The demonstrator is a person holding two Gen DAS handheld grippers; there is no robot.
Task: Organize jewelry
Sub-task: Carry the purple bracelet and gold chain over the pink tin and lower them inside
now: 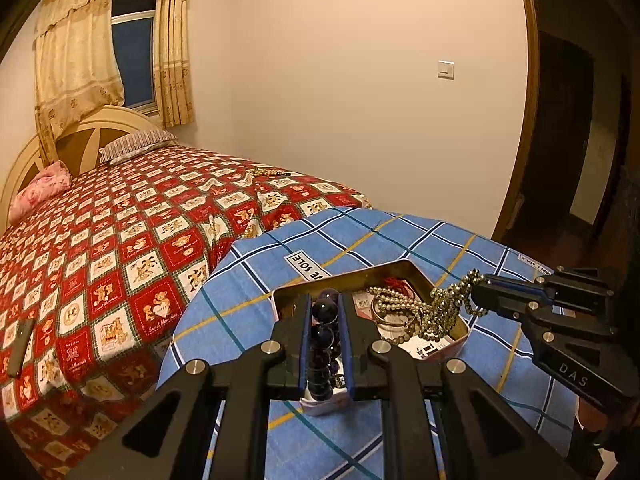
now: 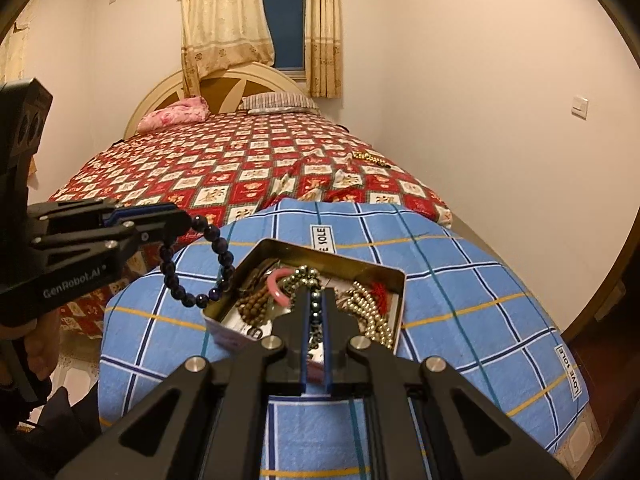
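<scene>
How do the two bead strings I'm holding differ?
The purple bracelet in the left gripper has big, dark, round beads; the metallic strand in the right gripper has tiny, shiny, olive-gold beads.

The bracelet hangs clear of the tin as an open loop; the strand bunches up and trails back into the tin.

Both are beaded strings pinched between shut jaws above the blue cloth.

This is a bedroom in a home. A wide bed [image 2: 248, 160] with a red patterned cover, two pillows [image 2: 280, 102] and a rounded headboard [image 2: 224, 84] stands under a window [image 2: 283, 28] with cream curtains [image 2: 224, 20]. A light switch [image 2: 580, 107] is on the plain wall.
</scene>
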